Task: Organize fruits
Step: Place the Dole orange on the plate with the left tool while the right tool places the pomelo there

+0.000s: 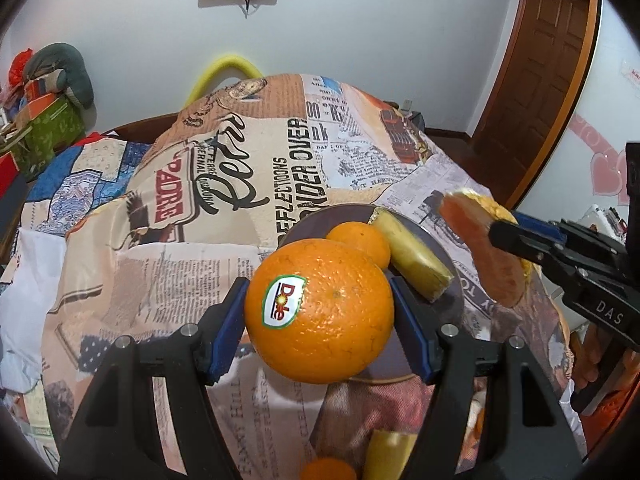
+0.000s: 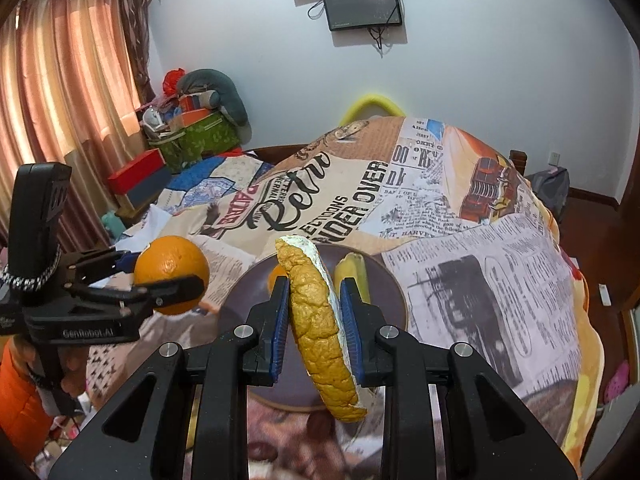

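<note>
The left gripper (image 1: 320, 308) holds the big orange (image 1: 319, 312) up in the air, over the near edge of the plate (image 1: 456, 300). Its blue pads (image 1: 410, 332) are set wide and press on the two sides of the orange. The right gripper (image 2: 315, 328) is almost shut and pinches a slice (image 2: 320, 332) of grapefruit by its flat sides, also up over the plate (image 2: 394, 304).

The orange looks round, firm and a bit heavy. Its skin is smooth and could slip, so the best hold is right across the fat middle, like now. The slice looks thin, soft and juicy, so a hard squeeze could squash it. I think it is best held low and near its middle, with a light grip.

The orange is bright, with tiny dimples and a white sticker (image 1: 283, 300) with red letters. The slice is curved like a moon, with bumpy yellow peel (image 2: 316, 320) on one side and pink flesh (image 1: 476, 248) on the other.

On the dark round plate lie a small orange (image 1: 360, 240) and a banana piece (image 1: 416, 260), touching each other. The plate sits on a cloth (image 1: 248, 184) printed like old newspapers
</note>
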Tool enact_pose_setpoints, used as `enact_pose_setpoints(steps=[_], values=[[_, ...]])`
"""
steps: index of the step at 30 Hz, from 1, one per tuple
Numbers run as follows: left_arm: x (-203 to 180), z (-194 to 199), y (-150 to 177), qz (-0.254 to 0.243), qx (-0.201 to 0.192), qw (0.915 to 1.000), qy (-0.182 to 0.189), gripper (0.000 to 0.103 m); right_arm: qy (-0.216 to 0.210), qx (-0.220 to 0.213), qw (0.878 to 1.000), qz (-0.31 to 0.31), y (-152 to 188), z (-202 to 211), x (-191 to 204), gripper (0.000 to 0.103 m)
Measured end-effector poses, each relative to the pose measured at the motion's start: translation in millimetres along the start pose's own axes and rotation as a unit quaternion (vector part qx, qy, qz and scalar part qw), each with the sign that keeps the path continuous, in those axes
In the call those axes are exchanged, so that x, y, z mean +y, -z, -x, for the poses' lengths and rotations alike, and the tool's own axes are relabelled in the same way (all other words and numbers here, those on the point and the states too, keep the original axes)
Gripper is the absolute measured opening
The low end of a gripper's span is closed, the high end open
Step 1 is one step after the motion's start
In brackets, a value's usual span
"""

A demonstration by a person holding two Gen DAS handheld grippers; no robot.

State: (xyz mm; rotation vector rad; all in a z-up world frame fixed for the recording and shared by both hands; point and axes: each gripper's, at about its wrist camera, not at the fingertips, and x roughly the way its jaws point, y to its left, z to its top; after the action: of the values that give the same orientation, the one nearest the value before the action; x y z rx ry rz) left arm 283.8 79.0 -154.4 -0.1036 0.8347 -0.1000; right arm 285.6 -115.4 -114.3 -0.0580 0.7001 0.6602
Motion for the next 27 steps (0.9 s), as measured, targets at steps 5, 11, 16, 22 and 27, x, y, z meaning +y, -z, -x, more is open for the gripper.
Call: enact_pose_setpoints(steps=[5,11,16,22,27], values=[[3,-30,-1,0.001,0.025,0.9997,0.003,0.068,0.003,0.010,1.000,0.001,-4,-22,-1,0.023],[9,-57,0,0.006,0.044,0.9990,0.002,0.068,0.015,0.014,1.000,0.016,-8,-40,0,0.023],[8,-70,-2,0.006,0.048,0.9988,0.006,0.068,0.008,0.019,1.000,0.016,-9,-51,-1,0.023],[10,-75,-3,0.008,0.049,0.9988,0.004,0.068,-0.014,0.023,0.999,0.018,-7,-55,6,0.023],[6,-77,-1,-0.009,0.056,0.9984,-0.003,0.068,-0.029,0.043,0.998,0.020,2,-62,12,0.022]])
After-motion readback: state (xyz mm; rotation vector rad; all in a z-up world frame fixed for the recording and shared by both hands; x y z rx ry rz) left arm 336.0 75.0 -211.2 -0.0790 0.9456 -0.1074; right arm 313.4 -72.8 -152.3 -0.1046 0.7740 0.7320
